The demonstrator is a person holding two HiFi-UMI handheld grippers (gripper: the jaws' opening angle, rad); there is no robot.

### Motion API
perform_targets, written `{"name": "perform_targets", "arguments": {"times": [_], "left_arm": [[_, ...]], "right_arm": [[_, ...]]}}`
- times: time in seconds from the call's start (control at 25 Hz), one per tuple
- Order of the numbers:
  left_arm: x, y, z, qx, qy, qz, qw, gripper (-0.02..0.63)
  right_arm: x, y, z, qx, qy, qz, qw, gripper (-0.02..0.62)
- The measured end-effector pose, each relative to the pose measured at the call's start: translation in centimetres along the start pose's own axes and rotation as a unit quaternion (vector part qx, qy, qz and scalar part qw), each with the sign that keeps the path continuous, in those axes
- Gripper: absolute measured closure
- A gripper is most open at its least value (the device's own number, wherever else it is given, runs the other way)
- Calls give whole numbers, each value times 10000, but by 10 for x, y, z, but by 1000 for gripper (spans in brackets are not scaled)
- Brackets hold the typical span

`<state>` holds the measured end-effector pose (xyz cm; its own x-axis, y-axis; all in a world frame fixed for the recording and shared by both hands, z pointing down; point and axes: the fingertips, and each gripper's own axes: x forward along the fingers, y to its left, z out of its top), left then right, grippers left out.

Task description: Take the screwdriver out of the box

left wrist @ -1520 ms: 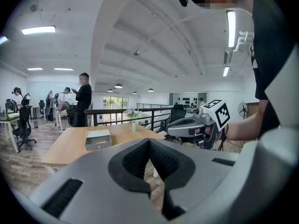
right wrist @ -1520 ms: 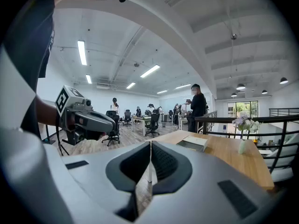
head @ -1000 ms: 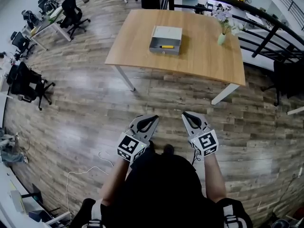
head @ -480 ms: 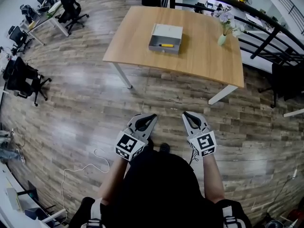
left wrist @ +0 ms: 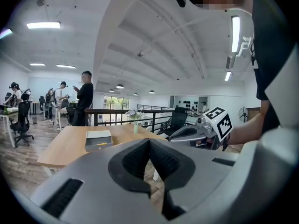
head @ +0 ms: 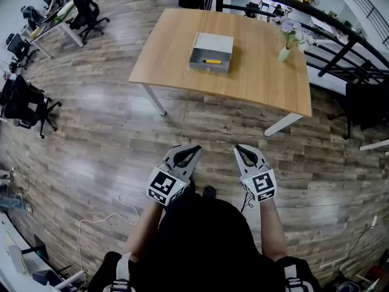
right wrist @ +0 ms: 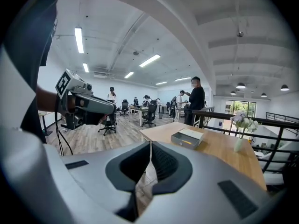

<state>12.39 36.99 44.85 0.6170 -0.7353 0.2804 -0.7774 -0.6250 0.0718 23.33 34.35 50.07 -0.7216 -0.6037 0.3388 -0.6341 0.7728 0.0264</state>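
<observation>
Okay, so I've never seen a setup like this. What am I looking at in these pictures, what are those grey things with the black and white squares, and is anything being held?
There is no robot here. A person stands on a wooden floor and holds a hand tool in each hand: the left gripper and the right gripper. The marker cubes with the squares are part of them.

The head view comes from a camera on the person's head, looking down. The other two views come from a camera on each gripper, looking along its two jaws. Both pairs of jaws are closed and hold nothing.

Ahead stands a wooden table. On it are a grey box, with a yellow screwdriver in its open part, and a vase of flowers. The grippers are well short of the table.
</observation>
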Motion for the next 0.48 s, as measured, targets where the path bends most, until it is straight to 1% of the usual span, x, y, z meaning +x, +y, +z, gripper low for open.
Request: {"name": "perform_targets", "arguments": {"times": [0.2,0.36,0.48], "left_arm": [[-2,21,2,27,31,-52,10000,584],[-5,40,-2,-37,42,-73,10000,584],[-6,52,-4,-54,38,-179,9998,583]], "right_arm": [[22,4,10,-40,54,-42,10000,569],[40,12,15,-120,88,-1,9999,568],[51,15,16,-167,224,-92,9996,569]]}}
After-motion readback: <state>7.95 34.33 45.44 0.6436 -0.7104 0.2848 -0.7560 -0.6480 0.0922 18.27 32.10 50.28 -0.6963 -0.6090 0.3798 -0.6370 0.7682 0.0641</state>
